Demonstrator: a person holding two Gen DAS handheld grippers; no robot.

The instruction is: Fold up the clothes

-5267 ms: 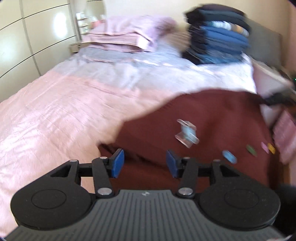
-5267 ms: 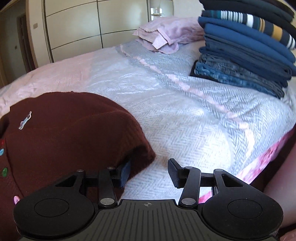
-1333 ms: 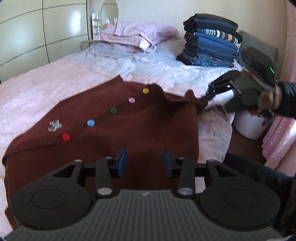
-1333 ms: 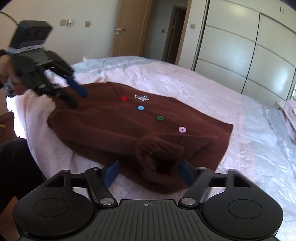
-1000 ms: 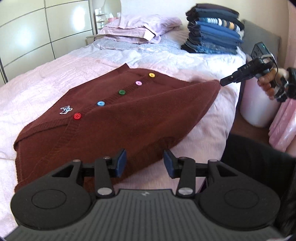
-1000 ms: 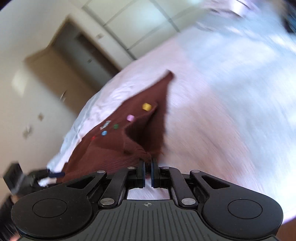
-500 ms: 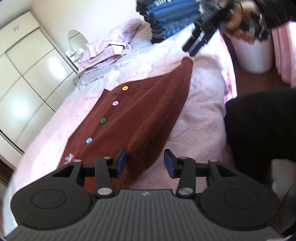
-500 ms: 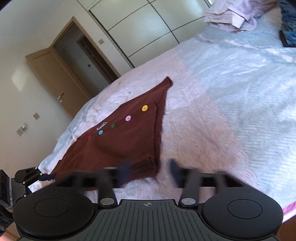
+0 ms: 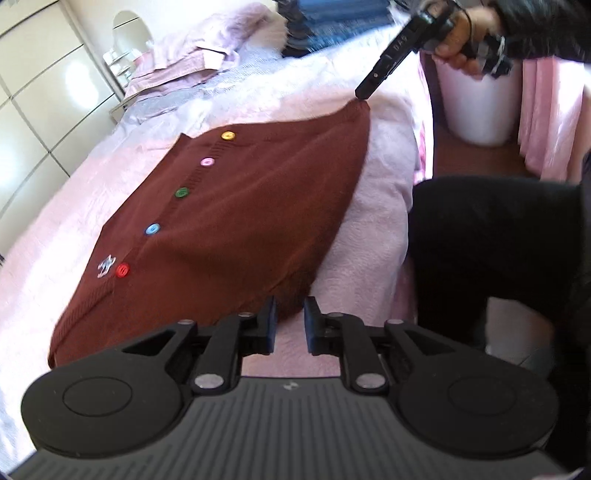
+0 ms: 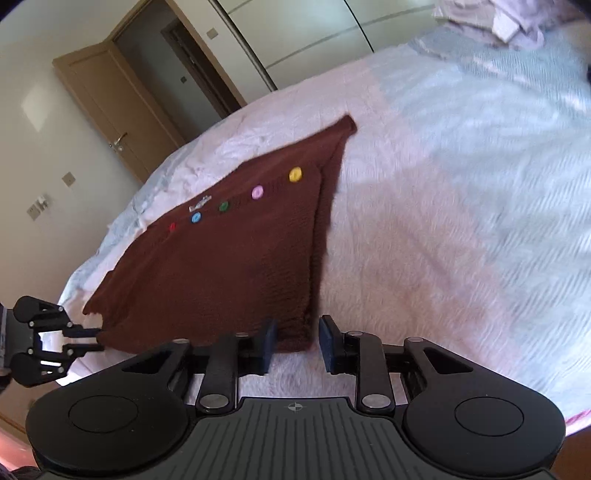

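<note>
A dark red knitted cardigan [image 9: 236, 221] with a row of coloured buttons lies flat on the pink bed cover. My left gripper [image 9: 289, 325] is open, its fingers at the cardigan's near corner, with a narrow gap. My right gripper [image 10: 295, 341] is open at the opposite hem corner [image 10: 295, 332], which lies between its fingers. The cardigan also shows in the right wrist view [image 10: 229, 266]. The right gripper appears in the left wrist view [image 9: 384, 70], tip at the far corner. The left gripper appears in the right wrist view [image 10: 79, 339].
A white bin [image 9: 476, 107] stands on the floor right of the bed. Folded blue clothes [image 9: 332, 22] and lilac pillows [image 9: 199, 62] sit at the bed's far end. The person's dark legs [image 9: 491, 251] are at the bed's edge. A door [image 10: 110, 110] and wardrobes are behind.
The cardigan has been spread flat. The right gripper, shut on a corner a second ago, has opened. The left gripper's fingers have come closer together at the near corner.
</note>
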